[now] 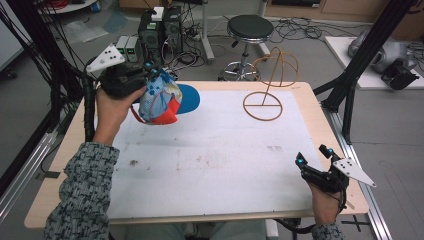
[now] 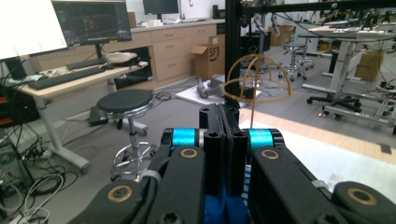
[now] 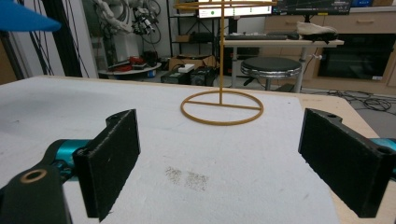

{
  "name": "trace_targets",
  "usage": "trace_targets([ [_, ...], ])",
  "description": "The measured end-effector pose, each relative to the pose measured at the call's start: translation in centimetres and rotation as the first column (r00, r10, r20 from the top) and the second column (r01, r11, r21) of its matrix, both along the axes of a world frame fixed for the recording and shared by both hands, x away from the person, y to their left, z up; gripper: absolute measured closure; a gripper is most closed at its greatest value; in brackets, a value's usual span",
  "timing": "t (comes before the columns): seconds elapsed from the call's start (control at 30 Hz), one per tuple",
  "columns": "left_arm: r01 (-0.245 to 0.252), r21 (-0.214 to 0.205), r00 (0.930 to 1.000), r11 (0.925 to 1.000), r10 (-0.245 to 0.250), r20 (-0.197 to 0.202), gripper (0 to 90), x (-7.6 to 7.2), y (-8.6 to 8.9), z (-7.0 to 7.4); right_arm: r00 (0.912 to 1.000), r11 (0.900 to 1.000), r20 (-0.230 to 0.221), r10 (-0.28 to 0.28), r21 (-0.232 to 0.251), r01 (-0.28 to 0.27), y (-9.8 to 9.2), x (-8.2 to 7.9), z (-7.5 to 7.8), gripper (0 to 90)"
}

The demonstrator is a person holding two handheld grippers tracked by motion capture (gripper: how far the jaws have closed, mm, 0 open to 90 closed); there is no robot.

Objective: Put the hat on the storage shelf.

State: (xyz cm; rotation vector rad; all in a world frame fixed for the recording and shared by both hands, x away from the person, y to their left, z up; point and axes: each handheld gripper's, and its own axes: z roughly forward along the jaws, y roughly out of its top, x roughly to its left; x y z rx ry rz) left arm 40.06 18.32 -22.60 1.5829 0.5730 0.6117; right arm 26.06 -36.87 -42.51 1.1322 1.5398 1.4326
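The left tool [image 1: 150,70] is seen in the high view at the far left of the tabletop [image 1: 210,150], held above it in the person's left hand [image 1: 111,107], and it is clenched on the cap [image 1: 161,97]. The cap, patterned blue and white with an orange band and a blue brim, hangs just right of that tool and below its tip, clear of the white surface; its brim points right. The wire stand [image 1: 272,82] is set at the far right of the tabletop, well apart from the cap. The right tool [image 1: 313,159] is held low at the near right corner, its jaws spread and nothing between them.

In the left gripper view, the left tool [image 2: 228,140] is shown with its two black jaws pressed together, and a strip of the cap's blue fabric [image 2: 224,207] is caught between them low down. The wire stand [image 2: 256,79] is seen farther off, beyond the jaws.

In the right gripper view, the right tool [image 3: 243,154] is seen released, its pads wide apart over bare white tabletop [image 3: 187,154]. The ring base of the wire stand [image 3: 222,107] lies far ahead, and the blue brim [image 3: 23,18] is glimpsed at the upper left.
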Motion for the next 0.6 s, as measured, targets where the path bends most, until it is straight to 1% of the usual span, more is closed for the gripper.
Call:
trace_targets([
  [0.07,0.005,-0.003,1.0,1.0,-0.005,0.007,88.5,0.5,-0.8,0.9,1.0,0.9999,0.002,0.004,-0.01,-0.004,0.0,0.0,0.0,11.8],
  [0.13,0.012,-0.012,0.9998,0.9999,-0.011,0.015,88.5,1.0,-1.6,1.9,1.0,0.9999,0.002,0.006,-0.011,-0.006,-0.1,-0.1,0.0,11.8],
  [0.27,0.025,-0.008,0.9992,0.9997,-0.025,0.032,88.5,2.1,-3.3,3.7,0.9999,0.9999,-0.002,0.011,0.004,-0.011,-0.1,-0.1,-0.1,11.8],
  [0.33,0.037,-0.015,0.9987,0.9992,-0.037,0.035,88.5,2.6,-4.3,4.6,0.9999,0.9999,-0.001,0.011,0.006,-0.011,-0.2,-0.1,-0.1,11.8],
  [0.4,0.047,-0.007,0.998,0.9989,-0.047,0.043,88.5,3.1,-5.2,5.5,1.0,0.9998,-0.002,0.006,0.019,-0.006,-0.4,-0.2,-0.1,11.8],
  [0.5,0.063,-0.015,0.9966,0.9979,-0.062,0.055,88.4,3.7,-6.5,7.0,1.0,0.9996,-0.004,-0.003,0.029,0.004,-0.9,-0.6,-0.3,11.8],
  [0.53,0.066,-0.01,0.9959,0.9978,-0.065,0.063,88.4,3.9,-6.9,7.5,1.0,0.9996,-0.004,-0.003,0.029,0.004,-0.9,-0.6,-0.3,11.8],
  [0.6,0.076,-0.014,0.9949,0.997,-0.075,0.067,88.5,4.4,-7.8,8.5,0.9999,0.9994,-0.003,-0.011,0.031,0.011,-1.2,-0.9,-0.3,11.8],
])
